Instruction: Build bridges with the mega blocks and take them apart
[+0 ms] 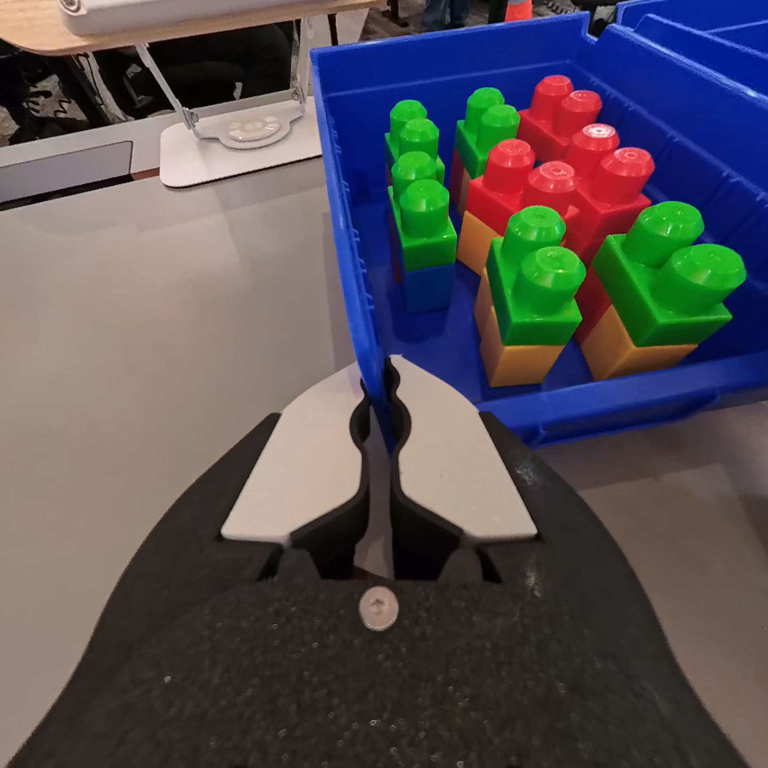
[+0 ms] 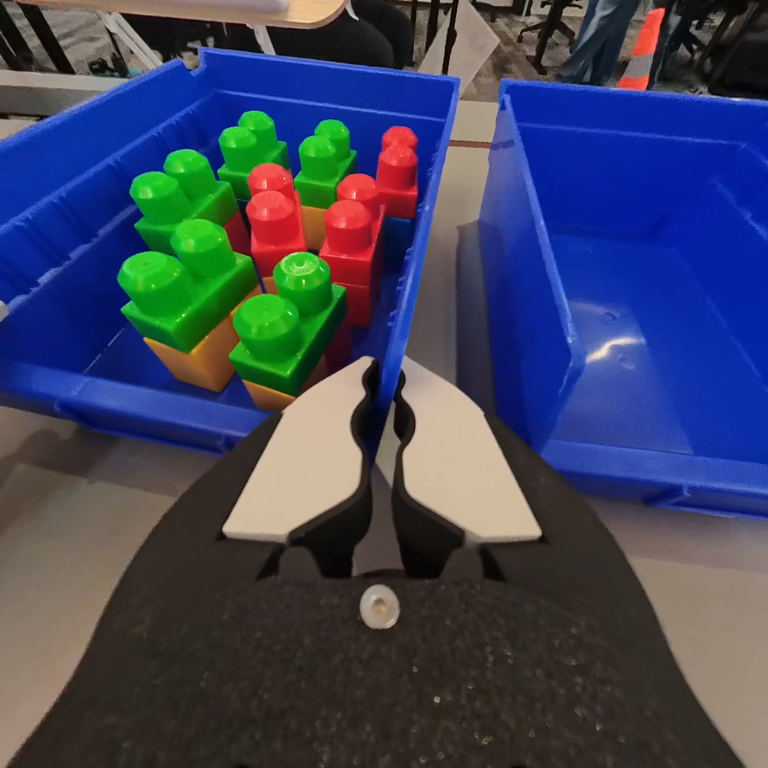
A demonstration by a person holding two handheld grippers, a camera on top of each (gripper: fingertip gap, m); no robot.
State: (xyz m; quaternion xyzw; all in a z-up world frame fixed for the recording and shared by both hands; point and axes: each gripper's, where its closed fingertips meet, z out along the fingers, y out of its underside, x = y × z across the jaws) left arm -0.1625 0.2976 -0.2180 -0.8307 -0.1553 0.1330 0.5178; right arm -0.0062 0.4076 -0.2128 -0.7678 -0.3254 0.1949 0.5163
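Observation:
A blue bin (image 1: 457, 66) stands on the grey table and holds several short stacks of mega blocks: green on yellow (image 1: 536, 291), red on yellow (image 1: 511, 187), green on blue (image 1: 424, 232). My left gripper (image 1: 378, 374) is shut on the bin's left wall near its front corner, one finger inside and one outside. In the right wrist view the same bin (image 2: 332, 91) shows the block stacks (image 2: 291, 328). My right gripper (image 2: 388, 374) is shut on the bin's right wall near the front corner.
A second blue bin (image 2: 623, 291) with nothing in it stands just right of the first; its corner shows in the left wrist view (image 1: 685, 54). A white stand base (image 1: 241, 141) lies behind left. An orange cone (image 2: 642, 50) and a person's legs (image 2: 598, 37) are beyond the table. Some 20 cm of space lies between my two pairs of fingers.

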